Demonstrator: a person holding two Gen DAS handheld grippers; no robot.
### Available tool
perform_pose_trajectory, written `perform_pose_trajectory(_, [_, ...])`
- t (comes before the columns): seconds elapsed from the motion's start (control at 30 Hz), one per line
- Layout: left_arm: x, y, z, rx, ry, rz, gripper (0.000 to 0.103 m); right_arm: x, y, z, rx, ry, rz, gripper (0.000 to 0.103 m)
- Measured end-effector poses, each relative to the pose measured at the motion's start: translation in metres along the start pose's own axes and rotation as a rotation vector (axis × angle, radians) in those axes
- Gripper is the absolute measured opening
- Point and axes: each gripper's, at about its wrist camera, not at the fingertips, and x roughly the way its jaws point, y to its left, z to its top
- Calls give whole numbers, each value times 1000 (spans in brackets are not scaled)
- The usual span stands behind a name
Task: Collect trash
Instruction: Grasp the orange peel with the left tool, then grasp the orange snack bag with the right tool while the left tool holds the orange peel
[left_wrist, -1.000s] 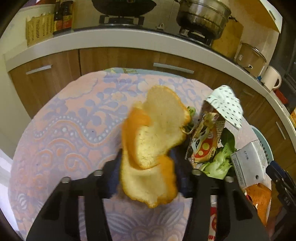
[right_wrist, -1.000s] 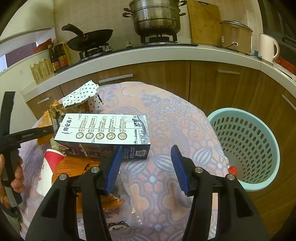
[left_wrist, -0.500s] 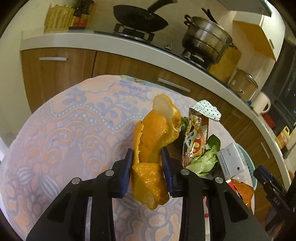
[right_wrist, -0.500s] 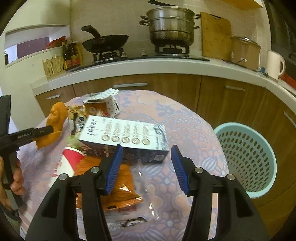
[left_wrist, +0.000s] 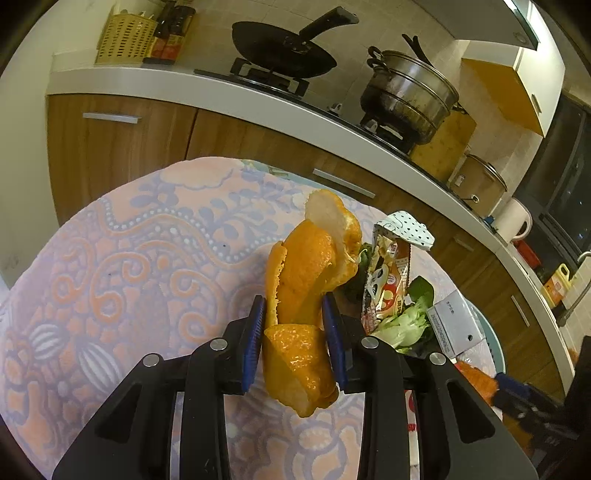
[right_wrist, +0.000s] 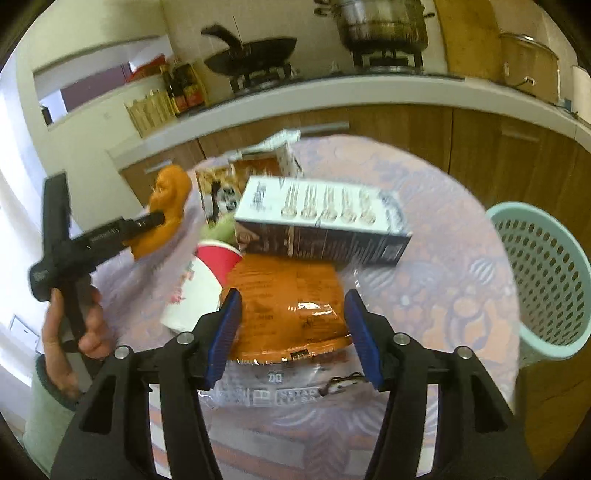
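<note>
My left gripper (left_wrist: 294, 314) is shut on a curled orange peel (left_wrist: 310, 266), held up above the patterned tablecloth (left_wrist: 129, 266); the same orange peel (right_wrist: 168, 206) shows at the left of the right wrist view, in the left gripper (right_wrist: 157, 218) held by a hand (right_wrist: 79, 325). My right gripper (right_wrist: 293, 317) hangs over an orange snack bag (right_wrist: 288, 299), its jaws opening and not touching it. Behind the bag lies a white and dark carton (right_wrist: 321, 229). A red and white paper cup (right_wrist: 201, 284) lies to the left.
A pale green perforated basket (right_wrist: 546, 280) stands at the table's right. More trash sits in a heap: a snack wrapper (left_wrist: 388, 280), green leaves (left_wrist: 406, 317), a dotted paper (left_wrist: 404, 229). A clear plastic bag (right_wrist: 280, 391) lies near me. Kitchen counter with wok and pot behind.
The left jaws closed on the orange peel, folding it narrow, and the view swung left. The right gripper moved left and nearer, now over the orange bag instead of the carton.
</note>
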Motion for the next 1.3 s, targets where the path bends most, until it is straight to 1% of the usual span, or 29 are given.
perform_pose_trajectory(0.1, [-1,-2,-1,9,-1,-4,30,14,1,2,25,48,5,55])
perform_pose_trajectory(0.2, [-1,-4,-2,20,1,-2,30,17,3,4,21,52,12,55])
perform_pose_trajectory(0.23, [-1,-5,-2,25,3,-2,30,18,4,4,21,56,-1,55])
perform_pose_trajectory(0.27, [-1,-6,-2,28,3,-1,30,18,4,5,21,59,-11,58])
perform_pose_trajectory(0.3, [0,-6,-2,30,4,-1,31,18,5,6,22,59,-14,73])
perform_pose_trajectory(0.33, [0,-6,-2,32,4,-1,31,18,6,7,22,57,-17,85])
perform_pose_trajectory(0.43, [0,-6,-2,31,2,-1,31,19,13,8,-2,47,-24,85])
perform_pose_trajectory(0.53, [0,-6,-2,31,4,-2,31,26,19,11,-14,65,-24,85])
perform_pose_trajectory(0.6, [0,-6,-2,31,3,-2,31,34,23,13,-22,78,-44,84])
perform_pose_trajectory(0.63, [0,-7,-2,33,3,-3,31,40,24,13,-29,94,-73,77])
perform_pose_trajectory(0.67, [0,-7,-2,34,4,-3,31,44,25,13,-38,104,-108,72])
perform_pose_trajectory(0.7, [0,-7,-2,35,4,-3,31,45,26,12,-49,103,-127,67])
perform_pose_trajectory(0.73, [-1,-7,-3,36,3,-3,31,43,25,11,-51,96,-121,64])
perform_pose_trajectory(0.87, [-3,-7,-2,34,-8,0,31,33,22,8,-57,69,-72,57])
perform_pose_trajectory(1.03, [-14,-10,-4,29,-24,-23,31,12,26,8,-69,24,13,52])
perform_pose_trajectory(1.1, [-24,-13,-4,34,-37,-24,31,4,30,10,-79,12,23,52])
perform_pose_trajectory(1.2, [-36,-18,0,39,-56,-40,31,-12,33,13,-59,-16,82,52])
perform_pose_trajectory(1.3, [-51,-31,5,59,-81,-58,31,-29,32,20,-50,-47,115,52])
